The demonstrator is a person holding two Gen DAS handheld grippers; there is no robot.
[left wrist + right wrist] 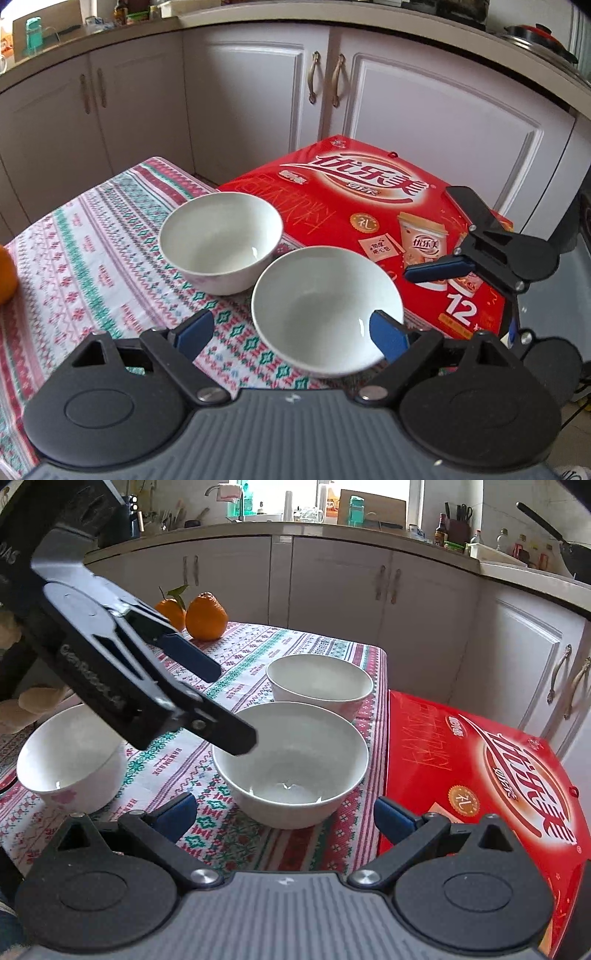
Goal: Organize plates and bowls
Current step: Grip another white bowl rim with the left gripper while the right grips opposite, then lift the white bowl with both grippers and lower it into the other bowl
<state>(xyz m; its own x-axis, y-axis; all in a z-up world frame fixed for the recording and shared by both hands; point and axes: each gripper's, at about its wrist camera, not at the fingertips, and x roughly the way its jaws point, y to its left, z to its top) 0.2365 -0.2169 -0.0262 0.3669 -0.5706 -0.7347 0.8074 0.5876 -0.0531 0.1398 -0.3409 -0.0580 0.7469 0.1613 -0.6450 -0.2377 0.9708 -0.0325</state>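
Though plain white, bowls (291, 760) glossy | empty | upright on tablecloth (229, 834)

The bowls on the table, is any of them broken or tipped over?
No. All three white bowls stand upright, empty and whole on the patterned tablecloth. Nothing is spilled.

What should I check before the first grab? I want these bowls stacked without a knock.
1. Left tongs open and empty: ok.
2. Right tongs open and empty: ok.
3. Near bowl upright and empty: ok.
4. Far bowl apart from the near bowl: ok.
5. Third bowl upright: ok.
6. Left tongs clear of the near bowl's rim: cannot tell.
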